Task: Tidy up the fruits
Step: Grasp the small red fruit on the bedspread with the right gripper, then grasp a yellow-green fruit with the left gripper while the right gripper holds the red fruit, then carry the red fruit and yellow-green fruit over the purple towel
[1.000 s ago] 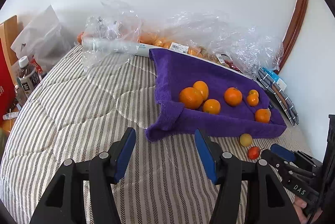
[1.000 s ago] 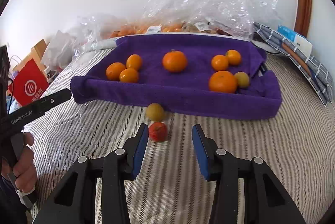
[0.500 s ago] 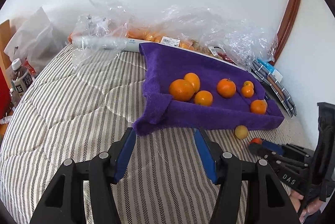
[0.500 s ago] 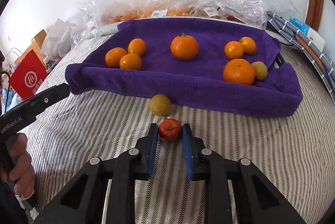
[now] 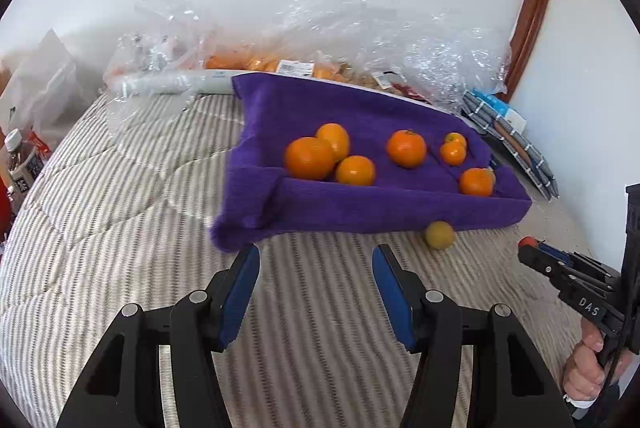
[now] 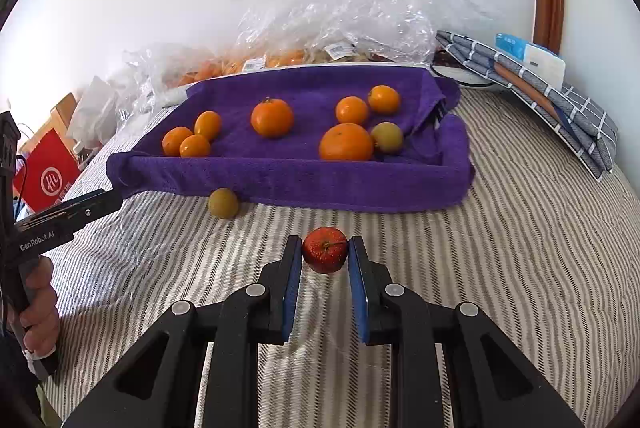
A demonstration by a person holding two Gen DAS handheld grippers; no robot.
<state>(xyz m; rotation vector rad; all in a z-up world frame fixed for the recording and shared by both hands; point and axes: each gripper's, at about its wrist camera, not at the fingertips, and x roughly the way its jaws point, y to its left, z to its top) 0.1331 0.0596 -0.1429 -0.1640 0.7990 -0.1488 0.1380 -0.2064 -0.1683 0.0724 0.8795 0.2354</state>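
1. My right claw [image 6: 325,254] has clamped its blue pads on the small round red fruit [image 6: 324,249], above the striped quilt [image 6: 500,248].
2. My left claw [image 5: 316,278] gapes, holding nothing.
3. A yellow-green round fruit [image 6: 224,203] lies at ten o'clock from the red fruit, touching the purple towel-lined tray [image 6: 288,184] of oranges.

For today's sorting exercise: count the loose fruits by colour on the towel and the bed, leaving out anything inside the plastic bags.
Orange: 7
Yellow-green: 2
Red: 1
Total: 10

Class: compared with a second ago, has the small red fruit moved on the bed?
Yes. The red fruit, gripped by the right gripper, now sits right of the yellow-green fruit, no longer directly before it.
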